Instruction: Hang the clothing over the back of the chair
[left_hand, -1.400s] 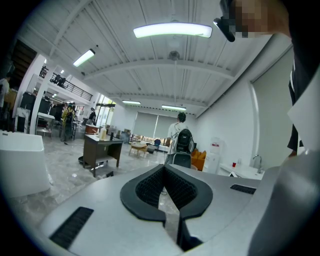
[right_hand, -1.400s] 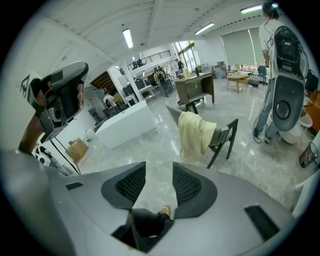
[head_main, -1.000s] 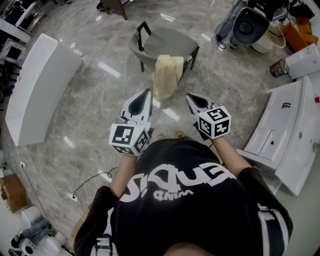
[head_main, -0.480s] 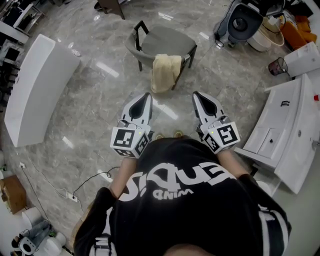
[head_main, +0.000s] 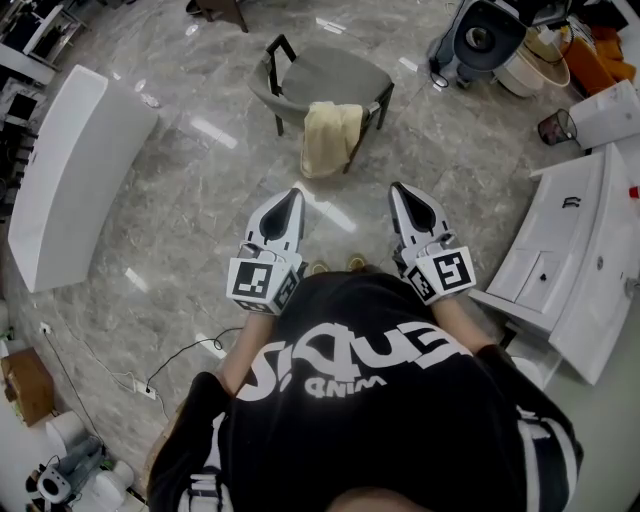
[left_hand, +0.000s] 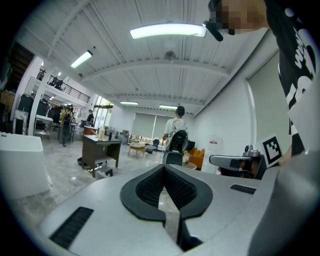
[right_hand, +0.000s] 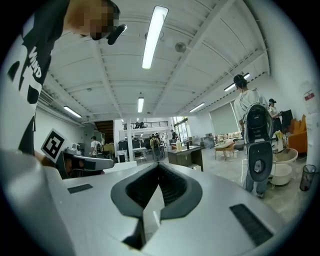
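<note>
A grey chair (head_main: 330, 80) stands on the marble floor ahead of me. Cream clothing (head_main: 330, 138) hangs over its near edge and reaches down toward the floor. My left gripper (head_main: 293, 196) and right gripper (head_main: 398, 190) are held side by side in front of my chest, well short of the chair and pointing toward it. Both are shut with nothing between the jaws. The left gripper view looks level across the hall along its shut jaws (left_hand: 163, 167), with the right gripper (left_hand: 235, 161) beside it. The right gripper view shows its shut jaws (right_hand: 159, 165) and the left gripper (right_hand: 92, 162).
A long white unit (head_main: 75, 170) lies on the floor at the left, a white cabinet (head_main: 575, 260) at the right. A dark machine (head_main: 480, 40) and a bin (head_main: 555, 128) stand at the far right. A cable (head_main: 175, 360) runs over the floor at my left. People stand far off.
The right gripper has swung up and turned, so its marker cube now sits lower in the picture. The left gripper has dropped slightly. The clothing stays on the chair.
</note>
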